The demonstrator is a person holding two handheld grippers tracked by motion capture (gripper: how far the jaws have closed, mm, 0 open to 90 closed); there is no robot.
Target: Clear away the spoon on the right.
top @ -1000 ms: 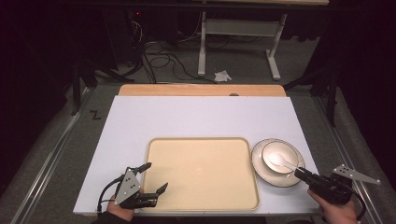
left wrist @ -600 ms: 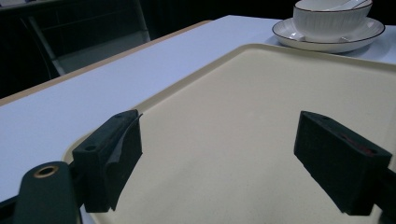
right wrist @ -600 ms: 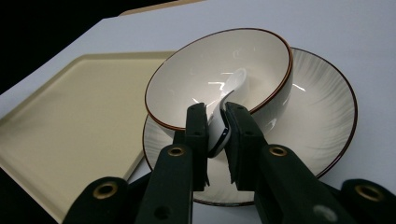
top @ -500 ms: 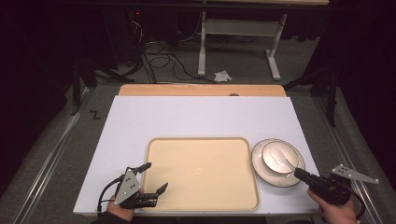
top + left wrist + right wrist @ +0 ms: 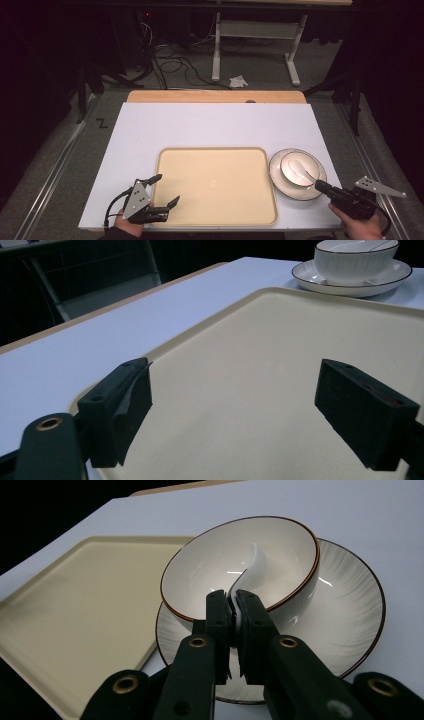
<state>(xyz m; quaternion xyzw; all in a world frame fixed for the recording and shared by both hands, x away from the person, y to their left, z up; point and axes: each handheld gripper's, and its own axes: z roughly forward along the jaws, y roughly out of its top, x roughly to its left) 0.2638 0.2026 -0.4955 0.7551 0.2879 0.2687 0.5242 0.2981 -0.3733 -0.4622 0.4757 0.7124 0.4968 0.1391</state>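
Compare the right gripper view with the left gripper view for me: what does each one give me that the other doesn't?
Right gripper view: the right claw shut on the handle of the white spoon, whose other end lies inside the bowl.

Left gripper view: the left claw with jaws wide apart and nothing between them, hovering over the near part of the tray, with the bowl seen side-on from afar.

Shared: the beige tray, the white table, and the bowl sitting on its saucer.

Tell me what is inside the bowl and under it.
Inside the bowl lies a white spoon, its handle pinched by the right gripper. Underneath is a plate; the plate's centre is covered.
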